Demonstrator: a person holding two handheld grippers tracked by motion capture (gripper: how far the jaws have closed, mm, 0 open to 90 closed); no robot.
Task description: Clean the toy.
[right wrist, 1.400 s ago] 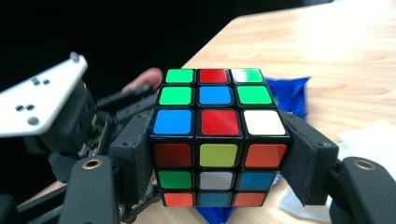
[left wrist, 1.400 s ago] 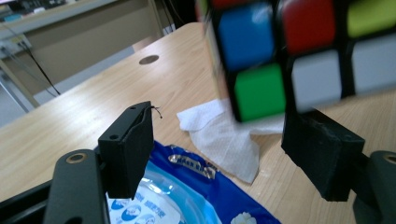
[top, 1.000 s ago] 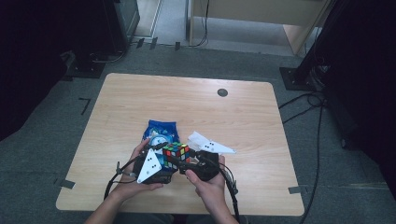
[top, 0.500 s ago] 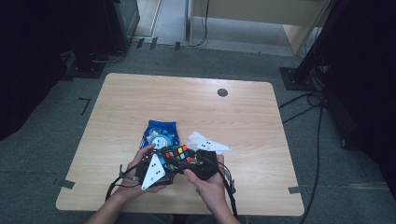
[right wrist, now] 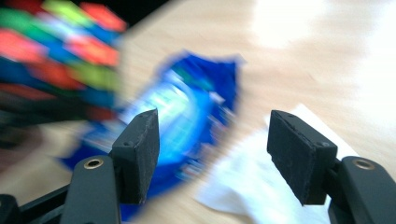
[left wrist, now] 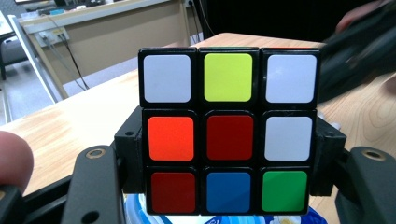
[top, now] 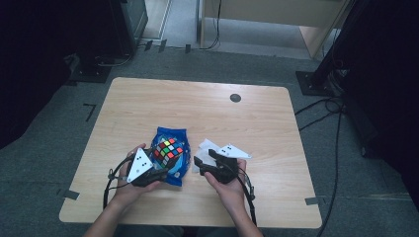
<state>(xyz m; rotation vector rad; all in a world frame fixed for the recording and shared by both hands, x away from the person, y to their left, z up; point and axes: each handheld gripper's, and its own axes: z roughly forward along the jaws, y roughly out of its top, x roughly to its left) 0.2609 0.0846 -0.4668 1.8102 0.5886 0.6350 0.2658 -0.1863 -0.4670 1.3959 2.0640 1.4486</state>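
Note:
My left gripper is shut on a scrambled colour cube, held above a blue snack packet lying on the table. In the left gripper view the cube sits squeezed between both jaws, its face showing white, yellow, orange, red, blue and green squares. My right gripper is a short way right of the cube, open, with nothing between its fingers. Its own view is blurred: the packet lies ahead, the cube is at upper left, and a white paper lies under the jaws.
The wooden table has a small dark round cap near its far edge. White paper lies right of the packet. Cables trail from both grippers toward the table's near edge. Dark equipment and cables stand on the floor around.
The right gripper has let go of the cube and drawn away to the right, now open. The left gripper keeps the cube and has shifted slightly left.

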